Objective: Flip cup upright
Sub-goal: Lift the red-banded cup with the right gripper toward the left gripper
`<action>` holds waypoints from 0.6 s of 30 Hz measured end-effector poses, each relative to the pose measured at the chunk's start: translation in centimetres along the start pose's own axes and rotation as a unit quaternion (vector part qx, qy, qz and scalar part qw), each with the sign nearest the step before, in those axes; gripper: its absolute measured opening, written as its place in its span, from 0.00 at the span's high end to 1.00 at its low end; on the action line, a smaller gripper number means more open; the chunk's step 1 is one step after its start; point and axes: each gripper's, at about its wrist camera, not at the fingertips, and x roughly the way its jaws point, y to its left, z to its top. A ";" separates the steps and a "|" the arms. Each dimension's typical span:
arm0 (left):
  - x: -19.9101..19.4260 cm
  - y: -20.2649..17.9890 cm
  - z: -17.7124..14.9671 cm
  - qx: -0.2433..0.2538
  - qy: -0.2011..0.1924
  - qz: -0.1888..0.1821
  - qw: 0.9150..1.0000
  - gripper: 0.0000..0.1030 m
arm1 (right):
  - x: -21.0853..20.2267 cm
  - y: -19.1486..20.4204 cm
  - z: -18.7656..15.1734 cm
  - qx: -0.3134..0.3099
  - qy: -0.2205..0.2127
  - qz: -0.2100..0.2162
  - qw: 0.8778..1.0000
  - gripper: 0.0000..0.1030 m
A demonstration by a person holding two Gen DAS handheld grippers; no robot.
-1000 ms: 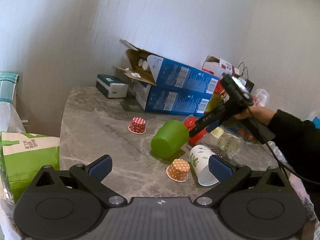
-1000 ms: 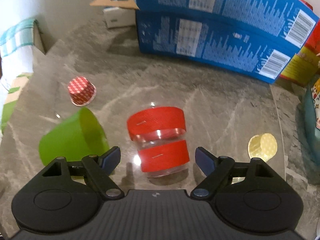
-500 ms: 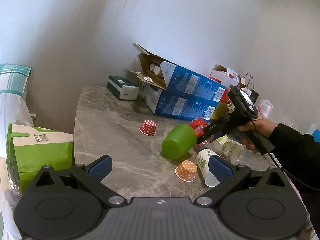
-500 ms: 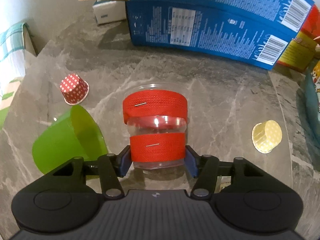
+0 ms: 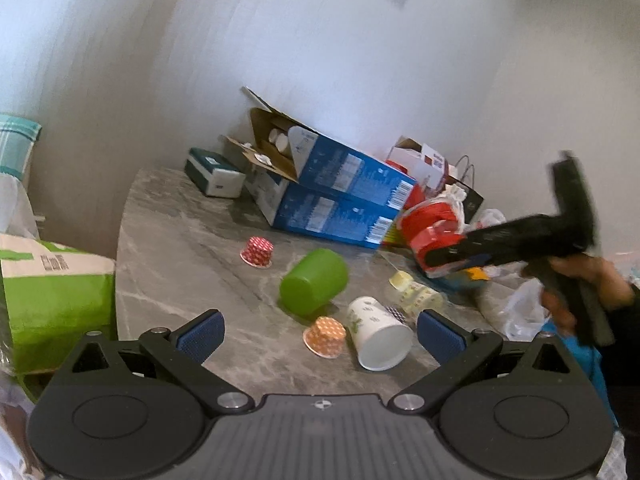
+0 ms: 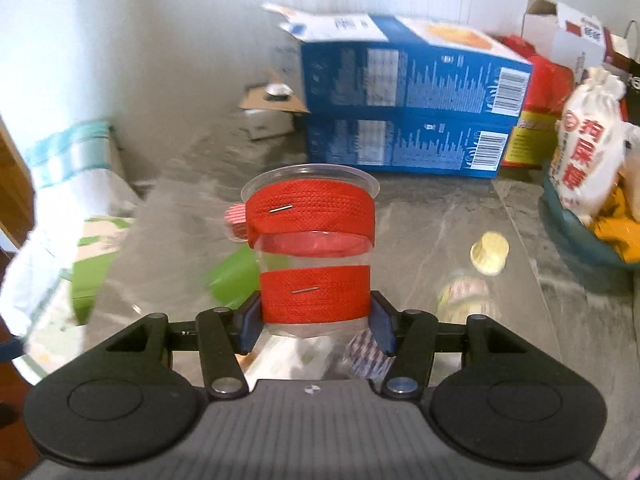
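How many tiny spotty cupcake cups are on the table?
3: a red one near the blue boxes, an orange one beside the white cup, a yellow one farther right. Clutter may hide more.

On the far right, a white cloth sack (image 6: 591, 142) carries large red Chinese characters, of which 尿 is the clearest. The stacked blue cartons (image 6: 404, 108) show barcodes and blocks of fine print too small to read. The green-and-white bag (image 5: 52, 280) at left bears blurred, illegible lettering.
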 end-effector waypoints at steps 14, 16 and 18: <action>-2.9 0.1 -2.3 -0.028 0.059 0.006 0.998 0.00 | -2.5 3.2 -14.5 0.131 0.047 0.029 0.990 0.45; -3.0 0.3 -2.5 -0.036 0.064 0.005 0.997 0.00 | -2.5 3.3 -15.7 0.149 0.044 0.036 0.987 0.45; -3.1 0.2 -2.6 -0.040 0.070 0.001 0.997 0.00 | -2.7 3.9 -16.5 0.156 0.037 0.037 0.986 0.45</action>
